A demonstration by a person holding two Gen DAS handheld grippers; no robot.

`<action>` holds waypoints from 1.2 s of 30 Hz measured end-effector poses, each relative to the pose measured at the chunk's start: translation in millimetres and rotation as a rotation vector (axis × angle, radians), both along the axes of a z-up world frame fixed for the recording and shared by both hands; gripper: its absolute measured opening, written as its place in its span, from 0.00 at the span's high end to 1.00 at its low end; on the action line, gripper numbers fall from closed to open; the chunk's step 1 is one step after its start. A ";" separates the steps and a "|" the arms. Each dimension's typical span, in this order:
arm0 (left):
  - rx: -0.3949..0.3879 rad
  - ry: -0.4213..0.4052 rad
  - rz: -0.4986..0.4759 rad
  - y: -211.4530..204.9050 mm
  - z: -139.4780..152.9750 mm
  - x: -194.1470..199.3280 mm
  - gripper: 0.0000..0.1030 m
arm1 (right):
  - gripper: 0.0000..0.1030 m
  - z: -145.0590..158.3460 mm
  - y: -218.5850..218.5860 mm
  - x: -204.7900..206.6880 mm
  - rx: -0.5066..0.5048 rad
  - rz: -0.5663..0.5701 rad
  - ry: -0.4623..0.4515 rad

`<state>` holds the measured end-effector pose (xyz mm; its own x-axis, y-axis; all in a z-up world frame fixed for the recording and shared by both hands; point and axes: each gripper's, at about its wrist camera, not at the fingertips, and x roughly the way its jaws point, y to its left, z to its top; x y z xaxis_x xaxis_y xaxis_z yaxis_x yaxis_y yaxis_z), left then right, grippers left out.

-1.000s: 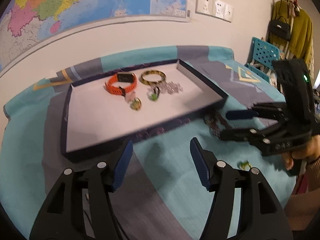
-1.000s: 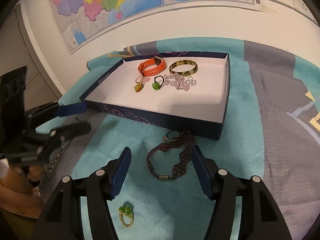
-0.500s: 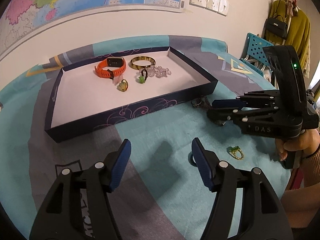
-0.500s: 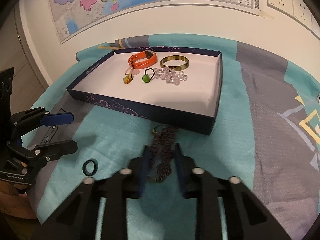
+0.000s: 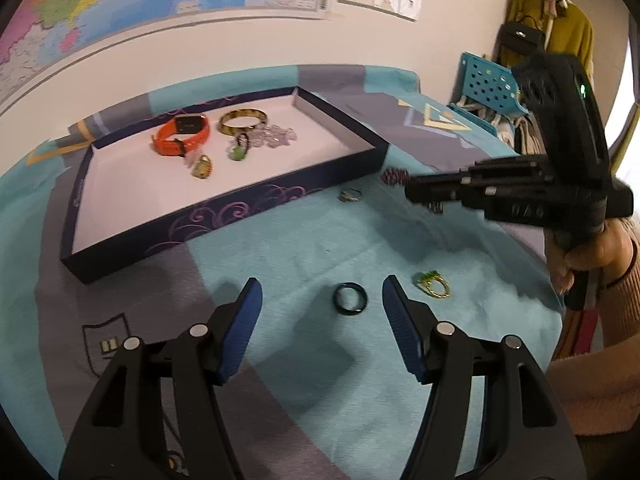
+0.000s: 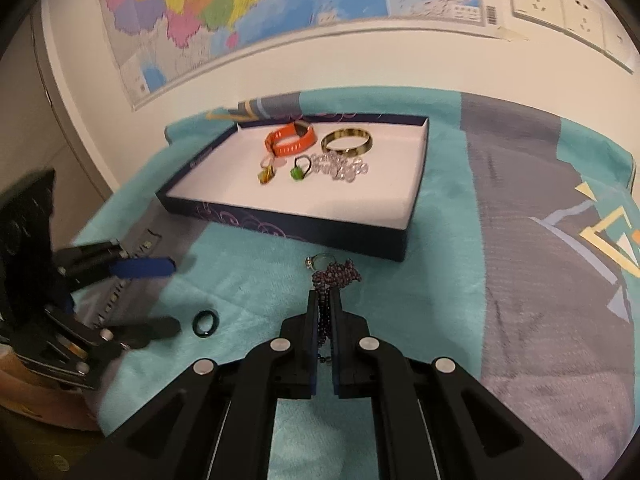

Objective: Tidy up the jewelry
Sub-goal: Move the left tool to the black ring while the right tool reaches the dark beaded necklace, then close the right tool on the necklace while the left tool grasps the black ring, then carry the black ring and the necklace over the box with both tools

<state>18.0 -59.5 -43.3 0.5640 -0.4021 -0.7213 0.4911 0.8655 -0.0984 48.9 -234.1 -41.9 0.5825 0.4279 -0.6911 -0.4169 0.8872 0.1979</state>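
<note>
My right gripper (image 6: 325,300) is shut on a dark purple beaded bracelet (image 6: 338,274), whose loose end hangs just in front of the navy tray (image 6: 280,228). A small silver ring (image 6: 317,261) lies beside that end. My left gripper (image 5: 322,284) is open, its jaws closing slightly, with a black ring (image 5: 351,299) on the cloth between and just ahead of its fingertips, untouched. A gold ring with green stones (image 5: 433,285) lies to the right of it. In the left wrist view the right gripper (image 5: 412,190) hovers by the tray's corner.
The tray (image 5: 224,216) holds an orange watch band (image 5: 182,140), a gold bangle (image 5: 242,120), a clear bead bracelet (image 5: 276,138) and two stone rings. A teal and grey cloth covers the table. A wall with a map stands behind; a blue crate (image 5: 486,88) stands at the right.
My right gripper closed on the beaded bracelet and rose a little with it. My left gripper came nearer to the black ring, which now lies between its tips.
</note>
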 end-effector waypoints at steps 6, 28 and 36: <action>0.017 0.020 -0.038 -14.4 -6.2 2.3 0.54 | 0.96 2.9 0.4 -4.7 0.015 0.008 -0.006; 0.026 0.044 -0.001 -16.5 -12.2 6.5 0.78 | 0.96 -0.6 7.8 -5.3 0.056 0.039 0.003; -0.007 0.025 0.030 -3.9 -1.7 7.5 0.78 | 0.96 5.9 12.8 -6.1 0.073 0.056 -0.011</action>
